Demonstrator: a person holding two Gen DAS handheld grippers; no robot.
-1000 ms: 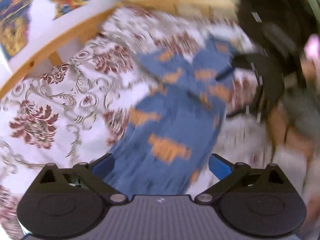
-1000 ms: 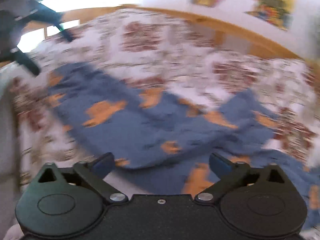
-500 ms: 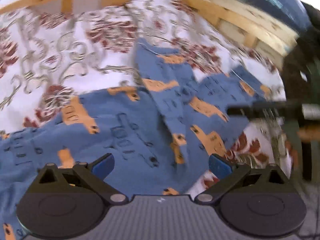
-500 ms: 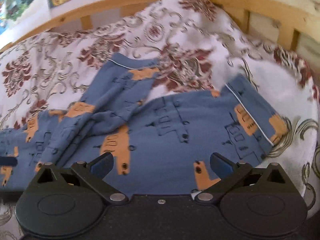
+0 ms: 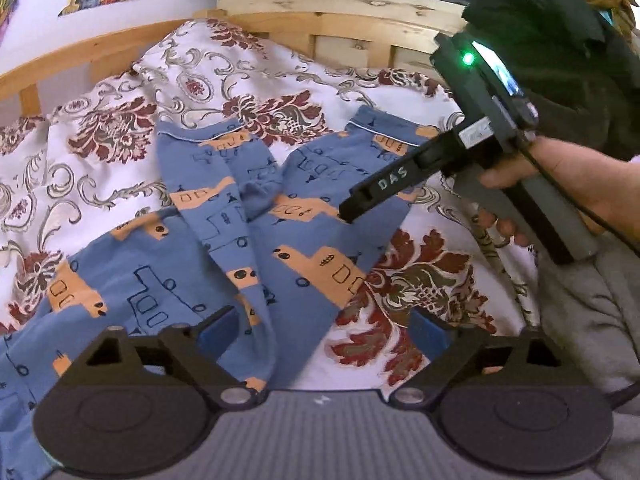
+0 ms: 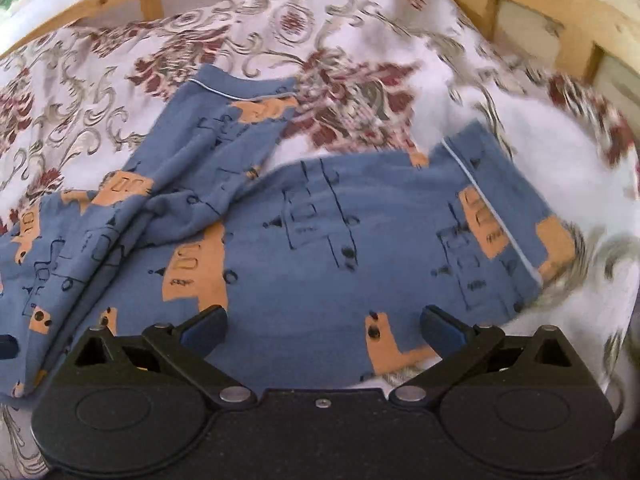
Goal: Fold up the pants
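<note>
Blue pants [image 5: 224, 248] with orange bus prints lie spread on a floral bedsheet, both legs pointing toward the wooden bed frame, the left leg creased and partly folded on itself. My left gripper [image 5: 320, 330] hovers open above the right leg's edge, empty. In the right wrist view the pants [image 6: 320, 232] fill the middle, with the piped cuff at the right. My right gripper [image 6: 324, 324] is open just above that leg, holding nothing. From the left wrist view the right gripper [image 5: 348, 210] shows as a black tool in a person's hand [image 5: 560, 176], its tip over the right leg.
The floral bedsheet [image 5: 120, 132] covers the mattress, bounded by a wooden bed frame [image 5: 340, 12] at the back. Bundled fabric and a dark garment [image 5: 552, 40] sit behind the frame. Grey cloth [image 5: 580, 312] lies at the right.
Both grippers have swung toward the leg ends of the pants and come lower and closer. The right gripper now reaches over the right leg. Both stay open.
</note>
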